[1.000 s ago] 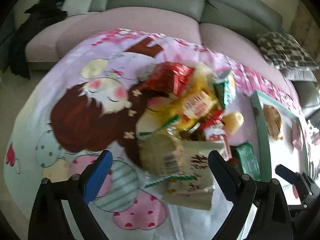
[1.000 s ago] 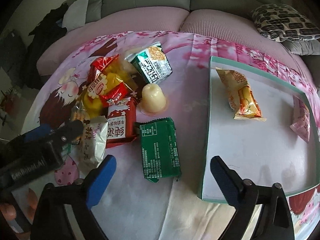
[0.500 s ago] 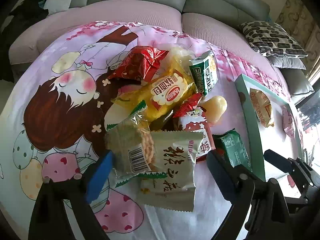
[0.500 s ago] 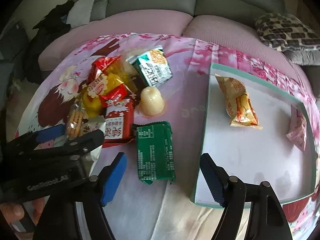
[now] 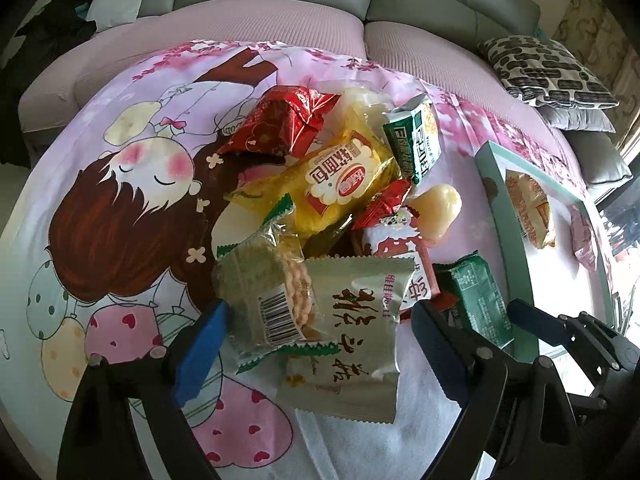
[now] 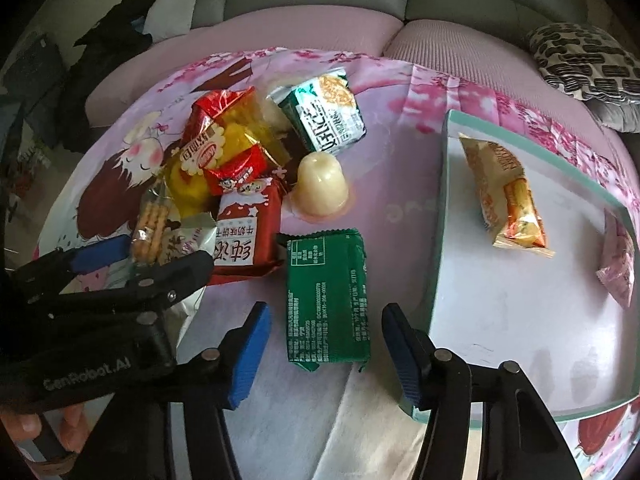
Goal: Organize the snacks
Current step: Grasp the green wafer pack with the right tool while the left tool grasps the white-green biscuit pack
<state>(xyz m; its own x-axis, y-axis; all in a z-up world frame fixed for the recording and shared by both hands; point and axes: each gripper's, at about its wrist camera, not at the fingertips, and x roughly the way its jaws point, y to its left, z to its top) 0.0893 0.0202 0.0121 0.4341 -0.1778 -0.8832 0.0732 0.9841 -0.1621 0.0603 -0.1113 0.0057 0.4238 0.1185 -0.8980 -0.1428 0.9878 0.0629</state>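
Green packet seen flat on cloth, just beside tray left edge. Right gripper jaws just closing, packet between, pads not yet pressing. Left gripper spread wide over beige packet. Foil judged light, crinkly, slippery; best pinched across short sides.

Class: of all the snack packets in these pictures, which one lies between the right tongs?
The dark green packet, printed side up, lying alone between the snack pile and the tray. The right tongs straddle its near end; every other packet sits in the pile or tray.
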